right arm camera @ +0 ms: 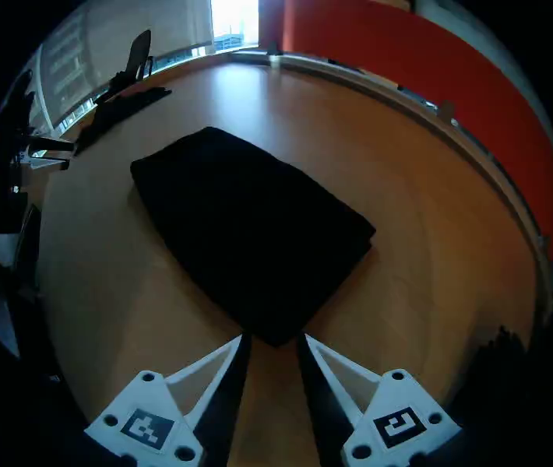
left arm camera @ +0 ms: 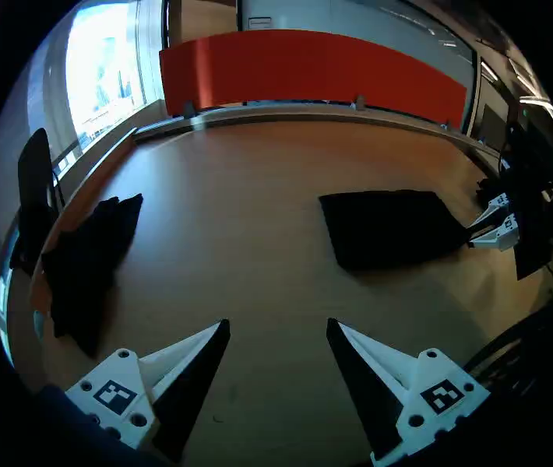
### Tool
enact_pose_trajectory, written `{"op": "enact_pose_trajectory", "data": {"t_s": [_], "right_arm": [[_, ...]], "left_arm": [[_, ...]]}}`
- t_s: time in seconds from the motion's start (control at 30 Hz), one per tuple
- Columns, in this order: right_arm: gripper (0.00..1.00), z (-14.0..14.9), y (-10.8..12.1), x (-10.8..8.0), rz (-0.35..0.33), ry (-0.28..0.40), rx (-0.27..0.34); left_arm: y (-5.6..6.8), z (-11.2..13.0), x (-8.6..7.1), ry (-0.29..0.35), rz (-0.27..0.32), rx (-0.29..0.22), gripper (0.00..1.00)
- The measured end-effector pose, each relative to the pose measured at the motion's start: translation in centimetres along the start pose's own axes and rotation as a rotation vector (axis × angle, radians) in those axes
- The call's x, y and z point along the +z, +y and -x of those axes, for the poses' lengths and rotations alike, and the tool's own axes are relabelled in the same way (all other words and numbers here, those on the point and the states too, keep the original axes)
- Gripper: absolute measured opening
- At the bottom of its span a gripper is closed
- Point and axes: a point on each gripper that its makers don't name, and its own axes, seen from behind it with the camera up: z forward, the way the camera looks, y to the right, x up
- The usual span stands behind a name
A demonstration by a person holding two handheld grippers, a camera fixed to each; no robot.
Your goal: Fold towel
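Observation:
A black towel (left arm camera: 389, 226) lies folded into a flat rectangle on the wooden table (left arm camera: 253, 210). My left gripper (left arm camera: 276, 327) hovers open over bare wood, well short of the towel. In the left gripper view, my right gripper (left arm camera: 485, 229) is at the towel's right corner. In the right gripper view the towel (right arm camera: 253, 233) stretches away from me. Its near corner reaches in between the tips of my right gripper (right arm camera: 272, 341), whose fingers stand a little apart and do not press on it. My left gripper (right arm camera: 43, 153) appears small at the far left there.
A heap of black cloth (left arm camera: 89, 249) lies at the table's left edge, also seen far off as black cloth (right arm camera: 121, 105). A dark chair (left arm camera: 35, 194) stands beyond that edge. An orange partition (left arm camera: 315, 70) runs along the table's far side.

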Motion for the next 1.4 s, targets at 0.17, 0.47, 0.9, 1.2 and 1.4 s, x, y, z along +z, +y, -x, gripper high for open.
{"op": "enact_pose_trajectory", "data": {"t_s": [0.17, 0.47, 0.9, 1.2, 1.4], "right_arm": [[0.25, 0.1, -0.1, 0.0, -0.013, -0.006, 0.006], [0.03, 0.0, -0.5, -0.2, -0.019, -0.005, -0.007], [0.02, -1.9, -0.3, -1.2, 0.013, 0.052, -0.002], [0.02, -2.7, 0.7, -2.7, 0.045, 0.083, 0.013], [0.02, -3.0, 1.3, -3.5, 0.063, 0.092, 0.024]], "left_arm": [[0.0, 0.1, 0.0, -0.001, 0.003, 0.001, 0.92], [0.4, 0.1, -0.1, -0.001, 0.013, -0.008, 0.92], [0.4, -0.1, -0.2, 0.008, 0.012, -0.005, 0.92], [0.0, -0.4, -0.6, 0.035, -0.002, -0.001, 0.92], [0.0, 0.2, -1.0, 0.043, -0.009, -0.009, 0.92]]}}
